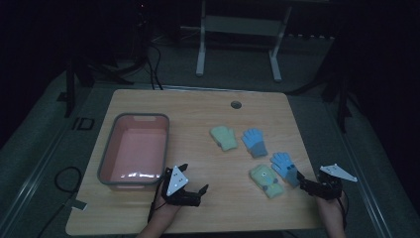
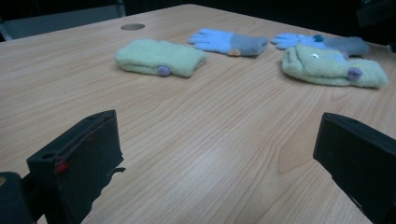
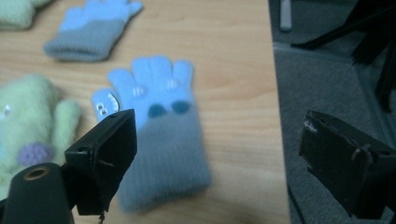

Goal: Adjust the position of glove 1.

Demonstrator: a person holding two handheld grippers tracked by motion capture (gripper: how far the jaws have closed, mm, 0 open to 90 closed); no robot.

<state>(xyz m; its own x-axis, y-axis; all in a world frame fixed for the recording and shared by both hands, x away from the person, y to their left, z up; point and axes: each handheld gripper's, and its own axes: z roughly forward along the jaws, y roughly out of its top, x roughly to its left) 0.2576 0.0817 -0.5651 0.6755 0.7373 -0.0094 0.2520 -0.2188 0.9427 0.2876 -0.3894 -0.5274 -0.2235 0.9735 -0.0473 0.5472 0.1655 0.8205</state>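
Two pairs of small gloves lie on the wooden table (image 1: 198,104). A green mitten (image 1: 224,137) and a blue glove (image 1: 254,142) lie side by side mid-table. Nearer me lie a second blue glove (image 1: 284,166) and a second green mitten (image 1: 266,179). My right gripper (image 1: 300,182) stands open just behind the near blue glove's grey cuff (image 3: 163,158), its left jaw over the cuff's edge. My left gripper (image 1: 194,177) is open above bare wood near the front edge, facing the gloves (image 2: 161,57), nothing between its jaws.
A pink basin with a grey rim (image 1: 133,117) stands at the table's left, empty, just left of my left gripper. A round cable hole (image 1: 236,104) sits near the far edge. The table's right edge (image 3: 275,116) runs close beside the right gripper, dark floor beyond.
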